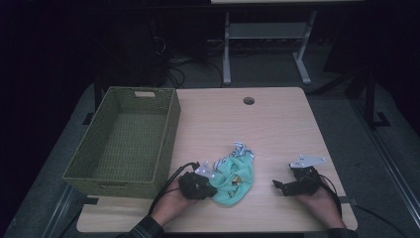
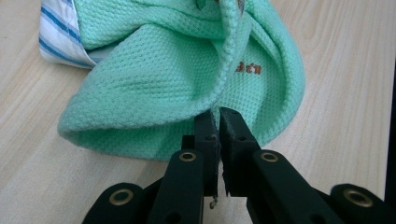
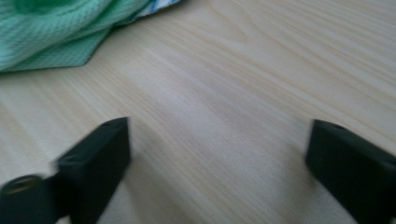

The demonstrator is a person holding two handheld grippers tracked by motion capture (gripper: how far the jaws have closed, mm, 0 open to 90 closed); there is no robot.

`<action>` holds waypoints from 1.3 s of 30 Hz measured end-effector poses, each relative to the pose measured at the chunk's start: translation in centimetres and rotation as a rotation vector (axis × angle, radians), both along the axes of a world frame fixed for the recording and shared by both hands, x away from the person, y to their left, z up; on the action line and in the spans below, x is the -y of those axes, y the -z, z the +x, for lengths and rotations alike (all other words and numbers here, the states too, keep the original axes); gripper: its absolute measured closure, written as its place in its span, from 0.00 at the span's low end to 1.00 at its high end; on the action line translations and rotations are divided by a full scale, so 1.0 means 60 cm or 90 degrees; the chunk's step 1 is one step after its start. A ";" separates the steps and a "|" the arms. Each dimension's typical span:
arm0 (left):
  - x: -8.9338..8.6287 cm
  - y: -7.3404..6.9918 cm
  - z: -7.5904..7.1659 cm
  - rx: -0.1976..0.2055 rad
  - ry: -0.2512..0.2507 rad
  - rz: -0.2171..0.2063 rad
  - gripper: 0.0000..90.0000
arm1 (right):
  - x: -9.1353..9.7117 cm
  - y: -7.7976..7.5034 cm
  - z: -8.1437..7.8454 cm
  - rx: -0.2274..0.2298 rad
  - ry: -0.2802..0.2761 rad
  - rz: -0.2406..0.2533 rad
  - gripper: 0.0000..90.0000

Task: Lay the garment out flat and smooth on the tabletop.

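step: grasp | left tongs clamped on green garment fold | right tongs apart, empty | next: lift toward basket

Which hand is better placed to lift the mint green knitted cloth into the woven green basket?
Left. The left gripper is already shut on the mint green knitted cloth's edge, nearest the woven green basket. The right gripper is open over bare table.
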State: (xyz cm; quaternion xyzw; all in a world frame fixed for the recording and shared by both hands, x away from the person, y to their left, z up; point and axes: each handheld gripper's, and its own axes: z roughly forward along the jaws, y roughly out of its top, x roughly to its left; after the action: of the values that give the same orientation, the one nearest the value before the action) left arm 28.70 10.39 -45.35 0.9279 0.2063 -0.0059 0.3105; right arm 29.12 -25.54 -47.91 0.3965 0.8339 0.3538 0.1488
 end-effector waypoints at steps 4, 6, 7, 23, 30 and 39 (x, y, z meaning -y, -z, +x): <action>0.000 -0.002 0.003 -0.001 0.009 0.014 0.96 | -0.001 -0.012 0.003 -0.015 -0.013 0.023 0.36; 0.001 -0.001 0.003 -0.010 -0.003 0.004 0.96 | -0.003 -0.019 0.005 -0.010 -0.017 0.045 0.40; 0.001 -0.001 0.004 -0.012 -0.003 0.005 0.96 | -0.004 -0.023 0.007 -0.003 -0.021 0.046 0.41; 0.003 -0.003 0.004 -0.010 0.003 0.015 0.96 | -0.064 -0.067 0.048 0.025 -0.090 0.077 0.68; 0.002 -0.002 0.006 -0.016 0.002 0.011 0.96 | -0.095 -0.077 0.068 0.021 -0.108 0.077 0.77; 0.002 -0.003 0.008 -0.020 0.004 0.014 0.95 | -0.113 -0.073 0.101 0.013 -0.115 0.087 0.85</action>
State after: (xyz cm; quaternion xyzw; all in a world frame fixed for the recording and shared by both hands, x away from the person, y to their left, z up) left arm 29.15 10.30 -45.20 0.9316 0.2085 -0.0193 0.2971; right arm 35.19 -18.78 -43.50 0.3252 0.8386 0.4260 0.0974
